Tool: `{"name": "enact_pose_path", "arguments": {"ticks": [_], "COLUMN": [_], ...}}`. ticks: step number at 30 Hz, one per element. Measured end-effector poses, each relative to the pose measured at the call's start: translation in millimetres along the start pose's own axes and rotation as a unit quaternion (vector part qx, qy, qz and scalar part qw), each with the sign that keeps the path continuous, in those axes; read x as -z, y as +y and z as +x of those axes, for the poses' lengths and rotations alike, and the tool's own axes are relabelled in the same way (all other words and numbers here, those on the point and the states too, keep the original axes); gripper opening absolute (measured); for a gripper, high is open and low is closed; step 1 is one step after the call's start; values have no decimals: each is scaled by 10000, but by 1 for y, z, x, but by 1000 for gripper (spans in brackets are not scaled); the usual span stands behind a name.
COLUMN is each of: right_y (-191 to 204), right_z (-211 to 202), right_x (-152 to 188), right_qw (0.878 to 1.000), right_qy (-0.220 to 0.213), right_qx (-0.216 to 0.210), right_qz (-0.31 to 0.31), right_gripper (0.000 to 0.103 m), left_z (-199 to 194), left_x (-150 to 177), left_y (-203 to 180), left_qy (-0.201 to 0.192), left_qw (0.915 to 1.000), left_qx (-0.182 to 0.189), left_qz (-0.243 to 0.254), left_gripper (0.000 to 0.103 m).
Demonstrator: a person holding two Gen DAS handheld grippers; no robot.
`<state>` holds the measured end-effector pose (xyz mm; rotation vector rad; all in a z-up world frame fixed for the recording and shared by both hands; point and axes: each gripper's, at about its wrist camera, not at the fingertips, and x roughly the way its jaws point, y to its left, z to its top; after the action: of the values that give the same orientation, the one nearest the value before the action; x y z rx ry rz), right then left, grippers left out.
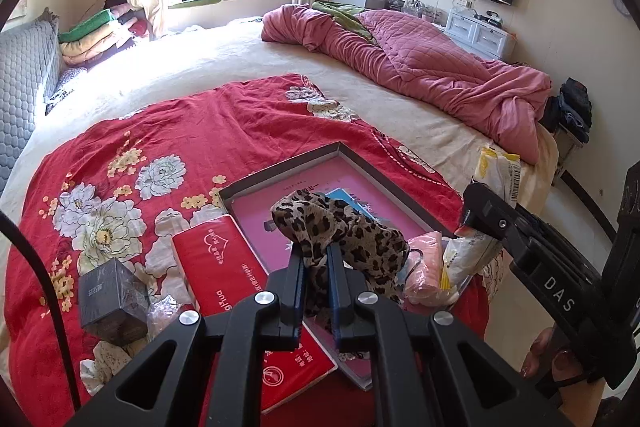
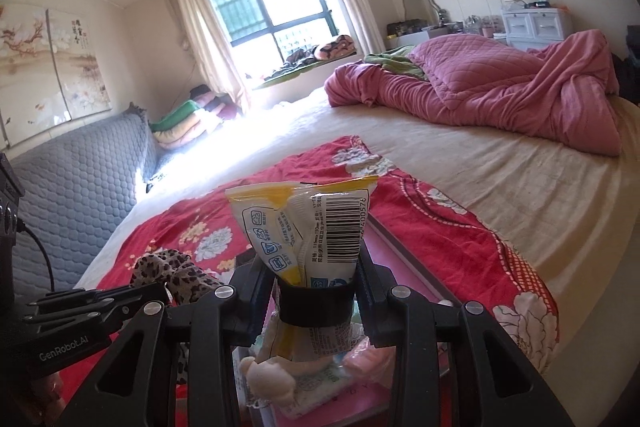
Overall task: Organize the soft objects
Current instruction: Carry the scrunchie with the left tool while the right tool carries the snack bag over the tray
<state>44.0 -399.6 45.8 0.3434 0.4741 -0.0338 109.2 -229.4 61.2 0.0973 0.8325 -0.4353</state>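
My left gripper (image 1: pixel 316 255) is shut on a leopard-print cloth (image 1: pixel 340 227), which bunches up above the fingers and hangs over a shallow grey box with a pink inside (image 1: pixel 360 163). My right gripper (image 2: pixel 316 291) is shut on a white-and-yellow plastic packet with a barcode (image 2: pixel 308 223), held upright. In the left wrist view that gripper (image 1: pixel 486 215) and its packet (image 1: pixel 496 167) are at the box's right side. A pink wrapped pack (image 1: pixel 424 267) lies under them. The right wrist view shows the leopard cloth (image 2: pixel 168 271) and the left gripper (image 2: pixel 100 303) at lower left.
The box rests on a red floral sheet (image 1: pixel 180 131) spread over a wide bed. A red tissue pack (image 1: pixel 220 267) and a dark cube box (image 1: pixel 112 303) lie left of the box. A pink quilt (image 1: pixel 420 67) is heaped at the far right; a grey padded headboard (image 1: pixel 24 87) stands left.
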Motion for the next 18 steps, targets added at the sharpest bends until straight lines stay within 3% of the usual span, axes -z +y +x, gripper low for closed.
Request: {"name": "enact_pose_path", "arguments": {"ticks": [18], "right_y": [-24], "right_z": [19], "right_x": [9], "right_qw": [9993], "right_qy": [289], "right_qx": [219], "right_qz": [126], "right_gripper": [39], "left_z": [71], "left_x": [-3], "left_y": [1], "left_qy": [548], "left_qw": [9983], "left_qx": [-206], "left_qz": [15], "left_gripper": [10]}}
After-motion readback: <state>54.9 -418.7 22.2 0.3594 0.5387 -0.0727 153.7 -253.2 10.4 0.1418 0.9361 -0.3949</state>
